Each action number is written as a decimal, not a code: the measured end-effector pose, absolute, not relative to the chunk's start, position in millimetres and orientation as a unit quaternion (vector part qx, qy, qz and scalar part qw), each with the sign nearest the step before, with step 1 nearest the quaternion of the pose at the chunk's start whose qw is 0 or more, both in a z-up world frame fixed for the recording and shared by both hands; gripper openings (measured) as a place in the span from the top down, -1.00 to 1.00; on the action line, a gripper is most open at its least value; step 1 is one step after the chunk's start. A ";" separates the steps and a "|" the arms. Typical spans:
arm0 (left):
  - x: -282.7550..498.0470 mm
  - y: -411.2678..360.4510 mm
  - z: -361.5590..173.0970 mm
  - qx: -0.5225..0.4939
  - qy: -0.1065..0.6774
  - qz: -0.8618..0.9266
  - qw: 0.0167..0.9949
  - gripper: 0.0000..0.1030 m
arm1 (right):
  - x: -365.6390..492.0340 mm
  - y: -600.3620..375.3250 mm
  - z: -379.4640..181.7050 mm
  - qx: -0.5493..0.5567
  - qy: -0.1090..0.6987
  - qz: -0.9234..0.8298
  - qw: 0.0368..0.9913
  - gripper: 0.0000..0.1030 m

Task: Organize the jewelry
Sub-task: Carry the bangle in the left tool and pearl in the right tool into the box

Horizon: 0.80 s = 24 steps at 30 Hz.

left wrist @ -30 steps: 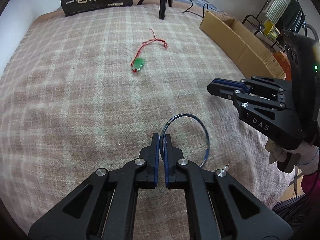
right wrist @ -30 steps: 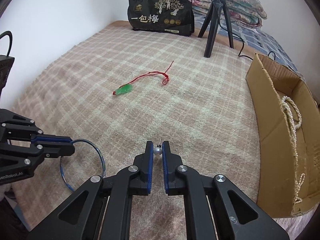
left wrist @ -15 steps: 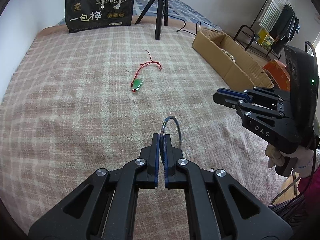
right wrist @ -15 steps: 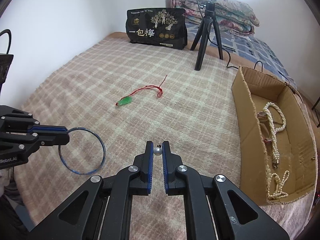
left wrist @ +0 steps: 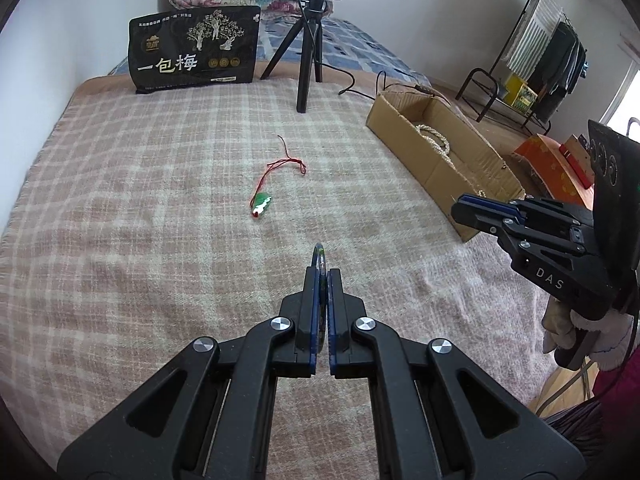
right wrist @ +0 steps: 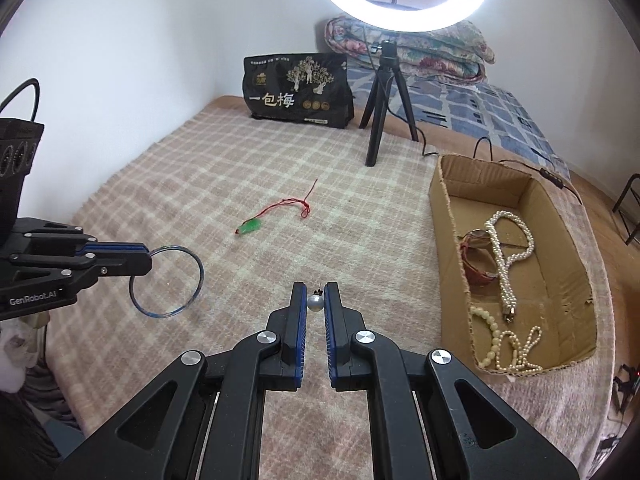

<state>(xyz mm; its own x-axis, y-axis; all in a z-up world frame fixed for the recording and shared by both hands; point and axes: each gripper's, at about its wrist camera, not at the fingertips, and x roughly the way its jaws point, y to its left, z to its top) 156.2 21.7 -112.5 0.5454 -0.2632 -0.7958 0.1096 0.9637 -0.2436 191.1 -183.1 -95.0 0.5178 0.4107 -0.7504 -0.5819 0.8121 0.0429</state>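
Observation:
My left gripper (left wrist: pixel 321 276) is shut on a thin blue bangle (right wrist: pixel 168 280), held above the checked blanket; in the left wrist view the bangle (left wrist: pixel 319 254) shows edge-on between the fingers. My right gripper (right wrist: pixel 315 290) is shut on a small silver pearl earring (right wrist: pixel 315 302), also held above the blanket. A green jade pendant on a red cord (left wrist: pixel 262 202) lies on the blanket ahead; it also shows in the right wrist view (right wrist: pixel 250 226). A cardboard box (right wrist: pixel 568 240) at the right holds pearl necklaces (right wrist: pixel 506 256) and other jewelry.
A black snack bag (right wrist: pixel 298 92) stands at the back of the bed. A ring light on a black tripod (right wrist: pixel 380 108) stands beside it, its cable running behind the box. Folded quilts (right wrist: pixel 424 52) lie behind. A clothes rack (left wrist: pixel 536 60) is far right.
Both grippers have risen and tilted up, so more of the room shows. The bangle has turned edge-on in the left wrist view. Both grips have held.

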 end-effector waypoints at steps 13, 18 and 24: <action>171.4 -5.3 -89.6 -0.082 0.445 -0.128 0.882 0.98 | 199.6 -224.2 -75.9 -0.080 0.389 0.258 0.880 0.86; 183.2 -22.5 -78.2 -0.086 0.437 -0.141 0.884 0.98 | 203.8 -241.8 -74.2 -0.072 0.389 0.245 0.885 0.86; 204.5 -38.7 -68.6 -0.094 0.432 -0.151 0.884 0.98 | 208.8 -265.0 -71.1 -0.063 0.388 0.230 0.890 0.86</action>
